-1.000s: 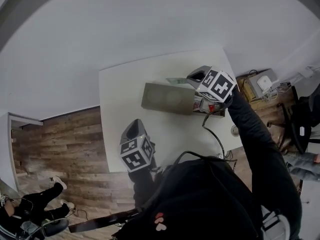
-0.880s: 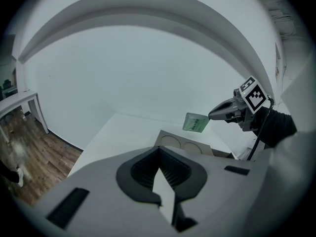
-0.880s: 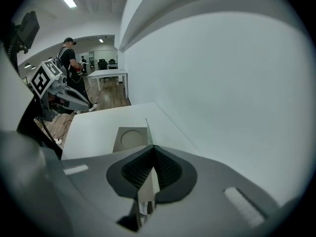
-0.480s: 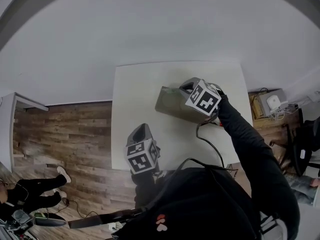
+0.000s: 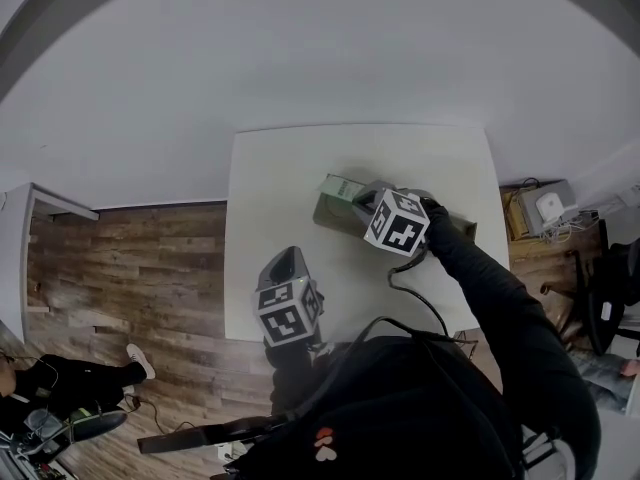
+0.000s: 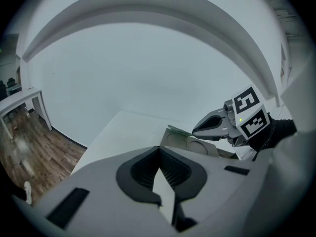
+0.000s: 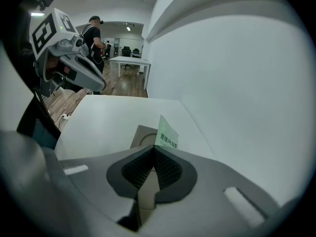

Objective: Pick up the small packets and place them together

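Seemingly it's early going: the left gripper (image 6: 159,163) hangs over the near part of the table (image 5: 268,218), jaws together and empty, and I see no packets gathered anywhere yet. Further right, a green packet (image 7: 167,133) stands upright above the left end of the box (image 5: 335,214), pinched in the right gripper (image 7: 154,151), whose jaws are pressed fully closed. Setting it down is what's left.
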Tool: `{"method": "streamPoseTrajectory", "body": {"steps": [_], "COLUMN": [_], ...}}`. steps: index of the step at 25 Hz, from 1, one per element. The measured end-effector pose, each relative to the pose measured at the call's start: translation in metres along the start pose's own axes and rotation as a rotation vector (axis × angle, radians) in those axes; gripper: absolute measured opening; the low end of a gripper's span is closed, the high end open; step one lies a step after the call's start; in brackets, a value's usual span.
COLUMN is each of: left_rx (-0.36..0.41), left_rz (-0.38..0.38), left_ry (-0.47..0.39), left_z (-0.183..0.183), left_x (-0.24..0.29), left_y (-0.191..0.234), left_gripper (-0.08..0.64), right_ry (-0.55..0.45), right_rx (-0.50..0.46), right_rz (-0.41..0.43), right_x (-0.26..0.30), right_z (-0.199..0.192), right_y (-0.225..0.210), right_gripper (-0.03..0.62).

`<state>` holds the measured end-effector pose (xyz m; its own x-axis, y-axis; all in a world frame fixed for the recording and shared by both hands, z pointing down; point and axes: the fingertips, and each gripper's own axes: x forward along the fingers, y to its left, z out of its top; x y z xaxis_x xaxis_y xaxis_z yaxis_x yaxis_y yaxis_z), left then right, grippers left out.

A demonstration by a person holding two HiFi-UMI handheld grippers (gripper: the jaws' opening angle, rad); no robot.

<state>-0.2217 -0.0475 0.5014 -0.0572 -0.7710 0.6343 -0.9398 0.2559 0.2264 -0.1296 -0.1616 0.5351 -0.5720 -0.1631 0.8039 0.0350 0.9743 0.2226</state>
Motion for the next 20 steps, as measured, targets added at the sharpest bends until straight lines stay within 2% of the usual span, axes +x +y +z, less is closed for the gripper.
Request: {"method": "streamPoseTrajectory", "body": {"steps": [14, 16, 18, 20], "left_rx": [-0.002, -0.001, 0.001, 0.005], "left_rz": [-0.001, -0.003, -0.004, -0.006], "left_ry": [0.011, 0.013, 0.013, 0.014], "left_z": [0.001, 0.001, 0.002, 0.002], "left_x": [0.003, 0.004, 0.005, 0.006], "left_y": [-0.002, -0.004, -0.006, -0.008], "left_gripper": [-0.002, -0.002, -0.002, -0.002], "right_ry": [-0.009, -0.017, -0.016, -0.021], "right_rx": [0.082, 0.091, 0.104, 0.108], "right_rz": [0.081, 0.107, 0.143, 0.152], "right_x": [0.025, 0.025, 0.025, 0.023], "right_z": [-0.009, -0.010, -0.012, -0.013], "right_y": [0.020, 0.023, 0.027, 0.027], "right_gripper": [0.008, 0.022, 0.082, 0.104]}}
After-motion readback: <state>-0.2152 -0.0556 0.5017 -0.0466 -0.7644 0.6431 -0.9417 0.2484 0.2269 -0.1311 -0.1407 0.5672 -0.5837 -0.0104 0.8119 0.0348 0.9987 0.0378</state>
